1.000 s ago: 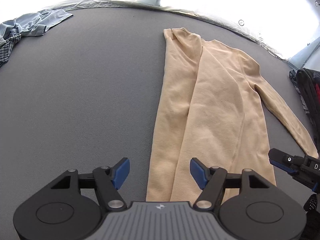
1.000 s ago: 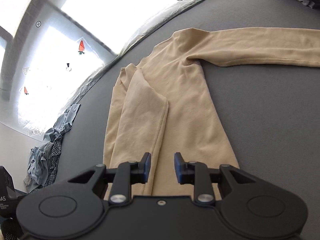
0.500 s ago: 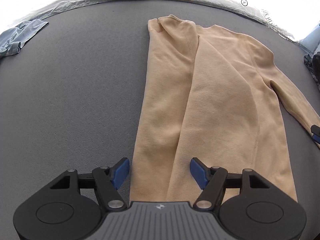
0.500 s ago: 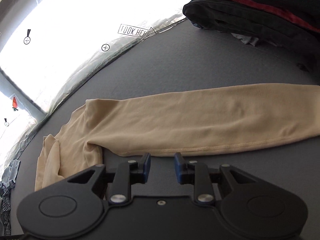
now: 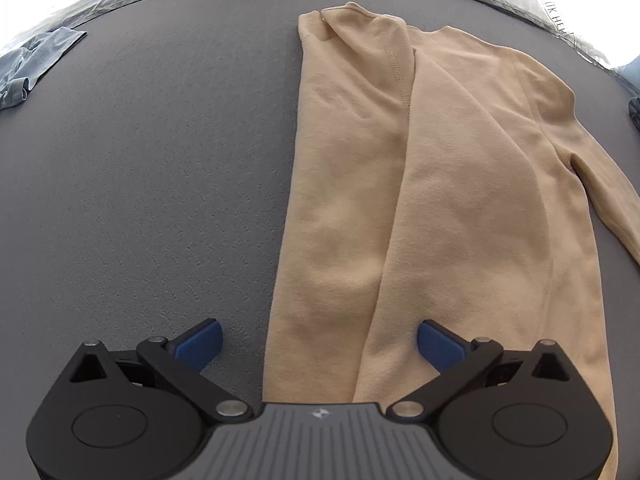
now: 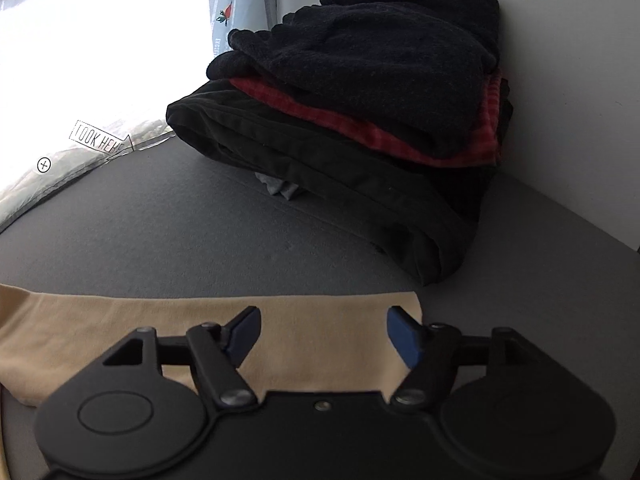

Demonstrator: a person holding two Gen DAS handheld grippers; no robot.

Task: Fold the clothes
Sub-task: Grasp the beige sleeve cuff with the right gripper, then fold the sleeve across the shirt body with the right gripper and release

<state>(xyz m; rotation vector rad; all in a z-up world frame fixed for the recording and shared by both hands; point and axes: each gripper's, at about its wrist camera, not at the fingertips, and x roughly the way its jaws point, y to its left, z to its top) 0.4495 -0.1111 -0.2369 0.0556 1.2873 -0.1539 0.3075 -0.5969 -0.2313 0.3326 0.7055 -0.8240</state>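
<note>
Now | left gripper [image 5: 318, 344] jaws opening, over sweater [image 5: 440, 184] hem on bench [image 5: 140, 200] | right gripper [image 6: 324, 332] jaws opening above sleeve [image 6: 160, 320] cuff | clothes pile [image 6: 360, 120] just beyond | blue garment [image 5: 36, 60] far left

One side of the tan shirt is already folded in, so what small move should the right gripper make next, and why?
Probably lower the right gripper, its jaws opening, onto the cuff end of the tan shirt sleeve and pinch it: that sleeve lies stretched out flat, not yet folded in.

Beige long-sleeved top [image 5: 460, 184] on a dark grey table [image 5: 160, 180]; black and red-striped folded clothes [image 6: 360, 120]; blue-grey garment [image 5: 36, 60].
</note>
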